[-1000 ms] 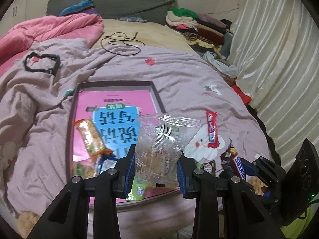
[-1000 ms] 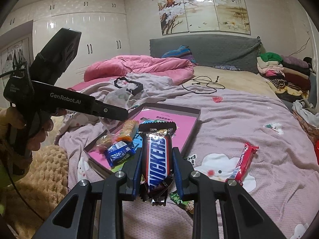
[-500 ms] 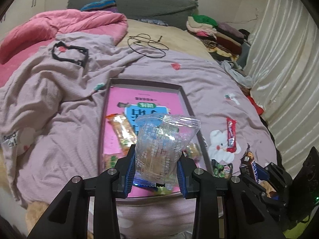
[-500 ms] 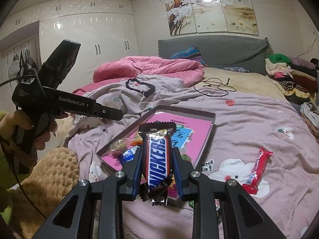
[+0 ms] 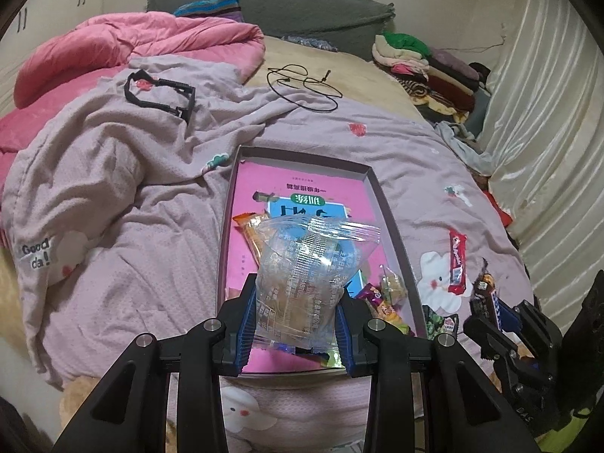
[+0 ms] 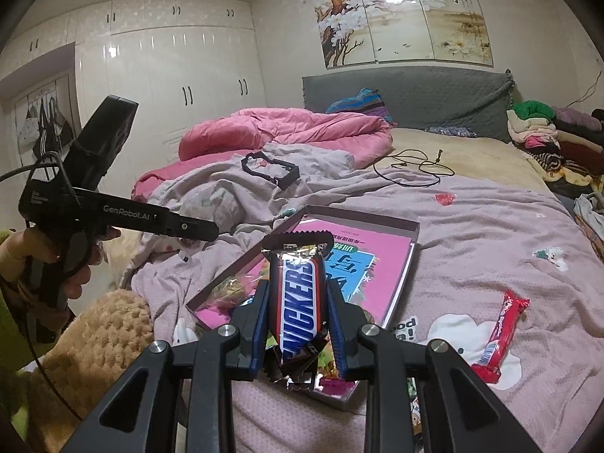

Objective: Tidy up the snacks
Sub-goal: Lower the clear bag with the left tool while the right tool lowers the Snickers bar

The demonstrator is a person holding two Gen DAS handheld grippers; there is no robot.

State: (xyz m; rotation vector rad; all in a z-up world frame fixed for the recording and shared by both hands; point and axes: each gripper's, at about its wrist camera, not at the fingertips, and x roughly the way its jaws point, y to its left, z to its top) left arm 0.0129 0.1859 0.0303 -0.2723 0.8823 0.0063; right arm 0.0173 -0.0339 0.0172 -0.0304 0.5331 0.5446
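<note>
On the bed, in the centre of the left wrist frame, lies a shallow box lid with a pink book inside; an orange snack packet and some small wrapped snacks rest on it. The left gripper points down over the lid's near end, jaws clamped on a clear snack bag. The right gripper is at the lower centre, jaws clamped on a Snickers bar standing upright. A red candy bar lies on the blanket at the right.
</note>
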